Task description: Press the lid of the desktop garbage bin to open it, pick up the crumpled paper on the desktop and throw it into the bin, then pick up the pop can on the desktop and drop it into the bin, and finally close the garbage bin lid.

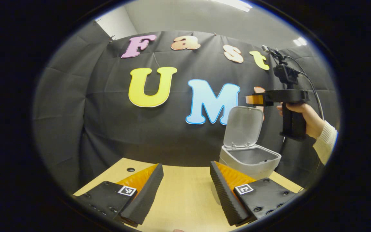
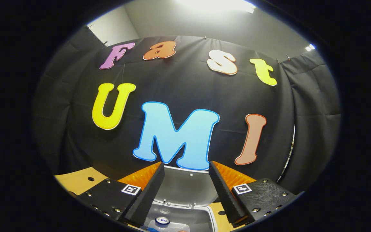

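- In the left gripper view, I am looking along the left gripper (image 1: 186,190), and its jaws are standing wide apart with nothing between them, only bare desk (image 1: 182,199).
- The bin (image 1: 250,158) is standing at the right part of the desk, just beyond the right finger of this gripper, and its lid (image 1: 243,126) is standing up, open, against the black wall.
- Above the bin, a hand (image 1: 304,116) is holding the right gripper (image 1: 253,100); it is hovering near the top edge of the lid, and from this side I cannot tell how far its fingers are apart.
- I am not finding any paper or can on the part of the desk seen here.
- In the right gripper view, the jaws of the right gripper (image 2: 185,193) are also wide and holding nothing.
- Between its fingers I am seeing the inner side of the open lid (image 2: 185,187), and below it the open bin (image 2: 201,217).
- Inside the bin the round top of the can (image 2: 162,221) is showing; something small is lying near it, but I cannot tell if it is the paper.
- So I am judging that opening and dropping the can are done, the paper probably too, and closing the lid is what is left.
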The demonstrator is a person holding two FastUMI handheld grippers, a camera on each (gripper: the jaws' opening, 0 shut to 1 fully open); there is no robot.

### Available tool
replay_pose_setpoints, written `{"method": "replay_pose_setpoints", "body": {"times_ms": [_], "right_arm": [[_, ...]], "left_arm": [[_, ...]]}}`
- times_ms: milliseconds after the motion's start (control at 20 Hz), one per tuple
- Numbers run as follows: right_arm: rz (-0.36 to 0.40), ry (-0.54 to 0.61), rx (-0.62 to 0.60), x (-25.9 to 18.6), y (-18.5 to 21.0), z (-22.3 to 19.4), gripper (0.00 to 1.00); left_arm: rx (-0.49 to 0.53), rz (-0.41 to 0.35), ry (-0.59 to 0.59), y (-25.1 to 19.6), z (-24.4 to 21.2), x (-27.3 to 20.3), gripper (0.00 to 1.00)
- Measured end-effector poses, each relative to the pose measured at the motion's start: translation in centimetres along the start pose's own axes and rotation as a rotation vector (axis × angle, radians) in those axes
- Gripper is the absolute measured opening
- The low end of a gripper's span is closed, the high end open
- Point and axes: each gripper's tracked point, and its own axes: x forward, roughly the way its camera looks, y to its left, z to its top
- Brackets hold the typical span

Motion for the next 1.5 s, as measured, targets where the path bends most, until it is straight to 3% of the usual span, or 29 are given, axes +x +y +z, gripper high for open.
{"method": "replay_pose_setpoints", "body": {"times_ms": [300, 650, 1500], "right_arm": [[-0.020, 0.058, 0.056, 4.0, -0.4, -1.5, 0.89], [-0.017, 0.080, 0.119, 5.4, -0.6, -1.9, 0.89], [0.018, 0.095, 0.176, -0.9, 0.0, -4.1, 0.90]], "left_arm": [[-0.007, 0.027, -0.002, 0.9, -0.1, 0.1, 0.95], [-0.011, 0.067, 0.001, 2.3, -0.2, 0.5, 0.95], [-0.002, 0.004, -0.013, 0.0, -0.9, -0.3, 0.95]]}}
